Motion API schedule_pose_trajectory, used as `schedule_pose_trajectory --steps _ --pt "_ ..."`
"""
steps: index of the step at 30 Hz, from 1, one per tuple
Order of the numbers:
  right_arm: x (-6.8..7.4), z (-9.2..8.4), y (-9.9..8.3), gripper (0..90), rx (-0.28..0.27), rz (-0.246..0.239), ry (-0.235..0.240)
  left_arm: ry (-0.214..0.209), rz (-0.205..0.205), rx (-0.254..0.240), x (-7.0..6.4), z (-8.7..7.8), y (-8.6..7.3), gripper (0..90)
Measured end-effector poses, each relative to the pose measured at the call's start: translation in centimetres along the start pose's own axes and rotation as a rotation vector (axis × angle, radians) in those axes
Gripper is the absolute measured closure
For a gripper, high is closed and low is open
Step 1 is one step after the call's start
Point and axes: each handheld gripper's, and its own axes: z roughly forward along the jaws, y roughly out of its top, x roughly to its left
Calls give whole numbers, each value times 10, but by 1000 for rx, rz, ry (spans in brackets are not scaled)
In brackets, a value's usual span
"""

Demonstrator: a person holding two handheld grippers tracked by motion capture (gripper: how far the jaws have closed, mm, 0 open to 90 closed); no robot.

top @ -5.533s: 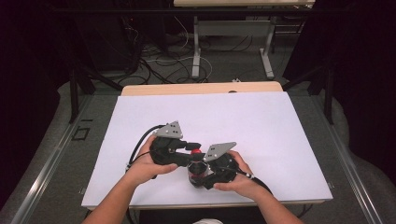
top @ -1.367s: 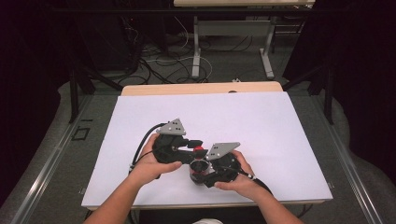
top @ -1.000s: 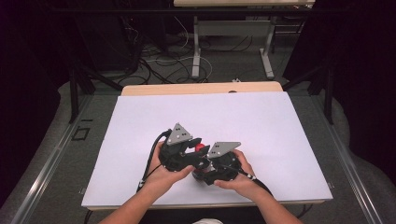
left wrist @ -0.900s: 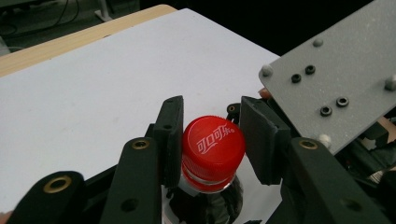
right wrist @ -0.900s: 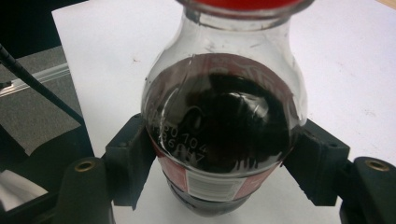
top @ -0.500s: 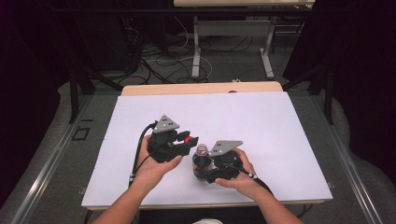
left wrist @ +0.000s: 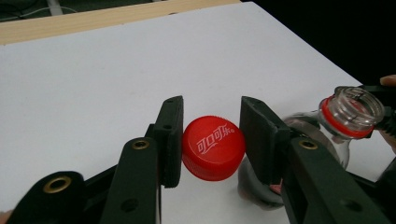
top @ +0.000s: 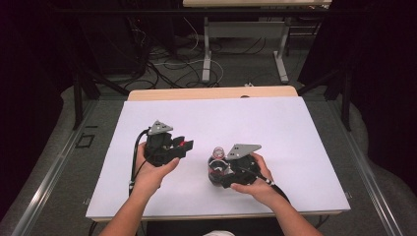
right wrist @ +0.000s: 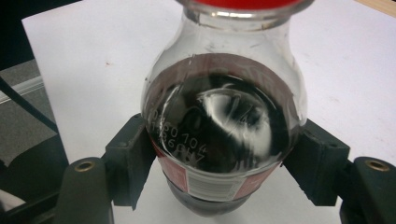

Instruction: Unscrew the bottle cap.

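Cap removal is done: my left gripper [left wrist: 211, 140] clamps the red bottle cap [left wrist: 213, 148], held clear of the open neck. My right gripper [right wrist: 219, 170] is closed on the cola bottle [right wrist: 223, 121], which is over the white table [top: 295, 128]. Next, I judge, the cap should be set down well apart from the bottle, with the bottle kept steady.

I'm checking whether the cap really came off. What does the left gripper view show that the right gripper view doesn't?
The left gripper view alone gives the red cap, logo facing the camera, clamped between the left gripper jaws, and the bottle's open mouth with its red collar ring. The right gripper view alone gives the dark liquid, the printed code and label strip, with the right gripper closed on the body. Both show the clear bottle and the white table.
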Motion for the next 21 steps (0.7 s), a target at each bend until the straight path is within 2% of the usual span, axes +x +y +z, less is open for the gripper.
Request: schedule_pose_trajectory --steps 3,6,7,8,10,16,19,21 --pt "-3 -1 -1 298 8 12 -11 11 -25 5 8 -3 -4 614" --pt "-7 -2 -2 298 3 27 -32 48 -53 -24 16 -3 -11 614" --pt "-8 -1 -2 298 2 28 -37 43 -65 -13 20 -4 -13 614" --pt "-9 -1 -3 298 -2 31 -45 46 -79 -29 23 -3 -16 614" --pt "-13 -1 -4 297 5 44 -54 49 -103 -22 29 -3 -20 614" --pt "-25 -1 -2 298 4 73 -102 63 -123 -33 41 -5 -26 614" --pt "-33 -2 2 297 26 81 -128 65 -122 -33 42 -6 -28 614" --pt "-39 0 5 297 0 81 -157 68 -120 -35 43 -6 -29 614"
